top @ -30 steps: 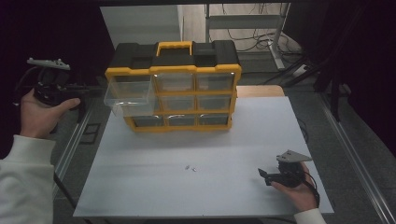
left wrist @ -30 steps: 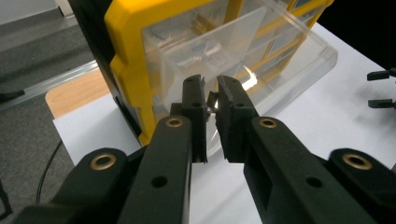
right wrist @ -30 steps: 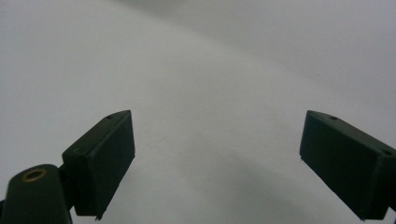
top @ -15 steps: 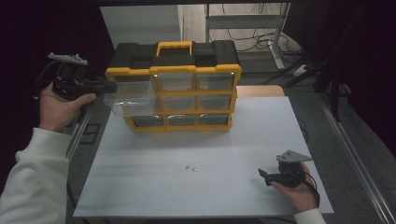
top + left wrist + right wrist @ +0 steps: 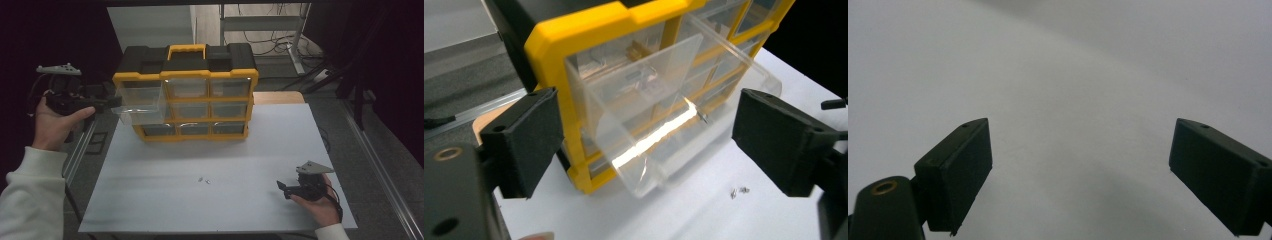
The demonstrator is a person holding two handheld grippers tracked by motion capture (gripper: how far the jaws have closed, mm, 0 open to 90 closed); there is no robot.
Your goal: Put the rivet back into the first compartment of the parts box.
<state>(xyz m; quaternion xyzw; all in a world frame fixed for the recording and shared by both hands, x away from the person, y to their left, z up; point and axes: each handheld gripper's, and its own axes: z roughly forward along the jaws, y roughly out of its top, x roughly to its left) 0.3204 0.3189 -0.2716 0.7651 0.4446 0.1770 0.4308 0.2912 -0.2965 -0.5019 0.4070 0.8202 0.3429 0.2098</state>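
The left gripper [image 5: 107, 100] hangs off the left side of the white table [image 5: 165, 200], level with the upper rows of a yellow-and-black drawer organiser [image 5: 186, 90]; its jaws have just been opening and now stand spread wide, with the pads clear of everything; directly ahead of it a clear plastic drawer [image 5: 659, 115] juts out of the organiser's left column, tilted down at its front end, and in the left gripper view that drawer sits in the gap between the 2 black pads [image 5: 524, 140] without touching either one; small metal parts show through its clear walls, too blurred to name; past the right-hand pad, 2 tiny metal bits [image 5: 739, 191] lie on the table, well apart from the drawer; the right gripper [image 5: 284, 188] rests low on the table near its front right corner, far from the organiser and pointing left toward those metal bits; in the right gripper view its jaws are spread wide with bare white table surface between them.
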